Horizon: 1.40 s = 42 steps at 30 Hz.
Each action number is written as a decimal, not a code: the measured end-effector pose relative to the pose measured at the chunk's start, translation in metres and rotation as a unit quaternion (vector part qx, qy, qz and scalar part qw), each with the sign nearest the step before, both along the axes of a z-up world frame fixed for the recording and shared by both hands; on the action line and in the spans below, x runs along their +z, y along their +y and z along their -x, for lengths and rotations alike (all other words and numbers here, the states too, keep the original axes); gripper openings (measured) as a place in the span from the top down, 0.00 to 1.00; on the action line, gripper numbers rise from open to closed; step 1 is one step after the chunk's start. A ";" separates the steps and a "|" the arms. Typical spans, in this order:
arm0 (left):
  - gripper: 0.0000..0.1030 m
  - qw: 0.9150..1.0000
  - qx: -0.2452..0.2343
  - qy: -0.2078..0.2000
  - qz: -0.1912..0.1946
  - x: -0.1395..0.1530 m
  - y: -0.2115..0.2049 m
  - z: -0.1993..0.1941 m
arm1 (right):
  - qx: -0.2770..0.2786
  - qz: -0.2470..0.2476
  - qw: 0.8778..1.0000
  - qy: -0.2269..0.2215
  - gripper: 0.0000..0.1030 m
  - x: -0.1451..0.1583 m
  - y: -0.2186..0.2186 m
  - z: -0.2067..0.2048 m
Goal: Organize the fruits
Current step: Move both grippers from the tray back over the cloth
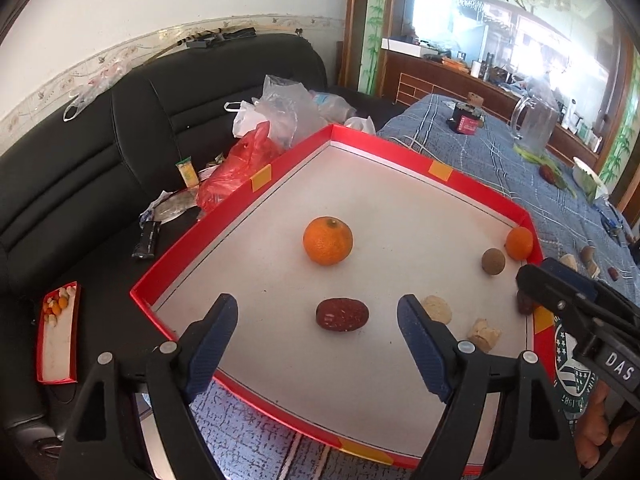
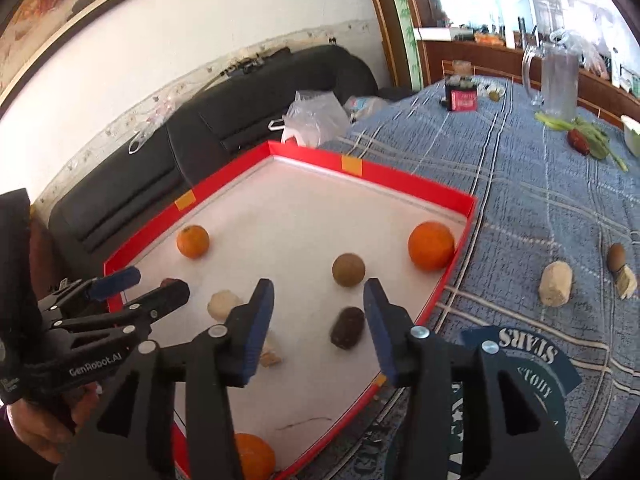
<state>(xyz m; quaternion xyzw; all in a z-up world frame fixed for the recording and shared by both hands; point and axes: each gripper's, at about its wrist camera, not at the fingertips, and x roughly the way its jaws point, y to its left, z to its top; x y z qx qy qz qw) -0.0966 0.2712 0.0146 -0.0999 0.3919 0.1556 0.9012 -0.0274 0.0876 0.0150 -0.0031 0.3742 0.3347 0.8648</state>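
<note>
A blue checked tablecloth (image 2: 540,208) covers the table beside a black sofa (image 1: 80,152), and on the cloth sits a shallow red-rimmed tray (image 1: 224,216) with a white floor, where the fruit lies scattered. Over its near edge the left gripper (image 1: 316,320) hangs with its jaws spread wide and nothing between the pads; a dark red date (image 1: 342,315) lies on the tray floor just beyond them. The right gripper (image 2: 320,312) stands over the tray's right side, jaws parted and clear of a dark brown date (image 2: 347,327) lying on the floor between its tips. A large orange (image 1: 328,240) rests near the tray's middle, a second orange (image 2: 430,245) sits against the right wall, and a third orange (image 2: 254,456) lies at the near edge, partly hidden by the right gripper. A round brown fruit (image 2: 349,269) sits close to the second orange. Two pale lumps (image 1: 438,309) lie near the left gripper's right finger. A clear glass jug (image 2: 554,80) stands far back on the cloth.
</note>
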 end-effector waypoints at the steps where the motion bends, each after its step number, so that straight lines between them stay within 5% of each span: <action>1: 0.20 1.000 0.002 0.001 0.000 0.000 -0.001 0.000 | -0.002 0.000 1.000 -0.002 0.46 0.001 -0.001 0.000; 15: 0.20 1.000 -0.014 -0.003 -0.004 0.019 -0.029 0.013 | -0.029 -0.015 0.999 -0.014 0.39 0.031 -0.032 -0.014; 23: 0.20 0.997 -0.071 -0.011 -0.042 0.039 -0.086 0.008 | -0.111 -0.002 0.992 -0.060 0.31 0.065 -0.126 -0.029; 28: 0.20 0.988 -0.129 -0.023 -0.077 0.055 -0.142 -0.010 | -0.197 -0.014 0.979 -0.057 0.29 0.070 -0.214 -0.050; 32: 0.18 0.977 -0.176 -0.025 -0.115 0.052 -0.190 -0.035 | -0.284 -0.057 0.957 -0.020 0.29 0.046 -0.283 -0.064; 37: 0.18 0.969 -0.204 0.018 -0.141 0.023 -0.230 -0.076 | -0.321 -0.072 0.944 0.005 0.29 0.040 -0.310 -0.074; 42: 0.18 0.963 -0.213 0.048 -0.159 0.009 -0.247 -0.096 | -0.305 -0.087 0.948 0.008 0.29 0.044 -0.308 -0.068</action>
